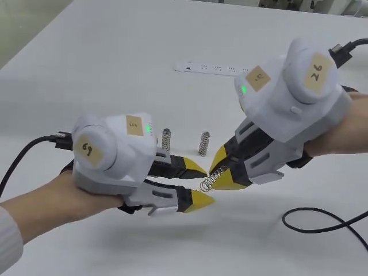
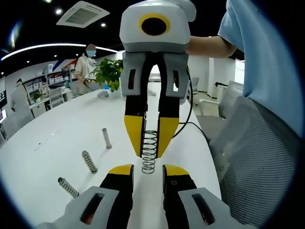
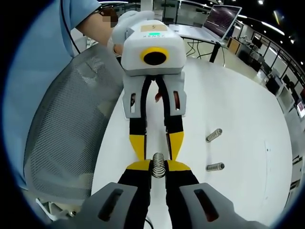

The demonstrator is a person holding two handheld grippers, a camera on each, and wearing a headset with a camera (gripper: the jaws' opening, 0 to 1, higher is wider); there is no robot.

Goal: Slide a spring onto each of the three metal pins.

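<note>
My right gripper (image 1: 214, 177) is shut on a small coil spring (image 1: 209, 181), whose free end pokes out toward the left gripper (image 1: 208, 185). That gripper stands open, its yellow tips on either side of the spring's end. From the left gripper view the spring (image 2: 149, 153) hangs between the right gripper's fingertips (image 2: 135, 133), just above my own open left gripper (image 2: 148, 171). A bare metal pin (image 2: 106, 138) stands upright on the table. Two more pins carry springs (image 2: 89, 162) (image 2: 68, 187), also upright behind the grippers (image 1: 166, 139) (image 1: 204, 144). The right gripper (image 3: 158, 168) pinches the spring (image 3: 158, 163).
A white power strip (image 1: 210, 68) lies further back on the white table (image 1: 115, 69). A black cable (image 1: 322, 221) loops at the front right, and another cable (image 1: 23, 155) trails from the left gripper. A mesh chair (image 2: 252, 157) stands beside the table.
</note>
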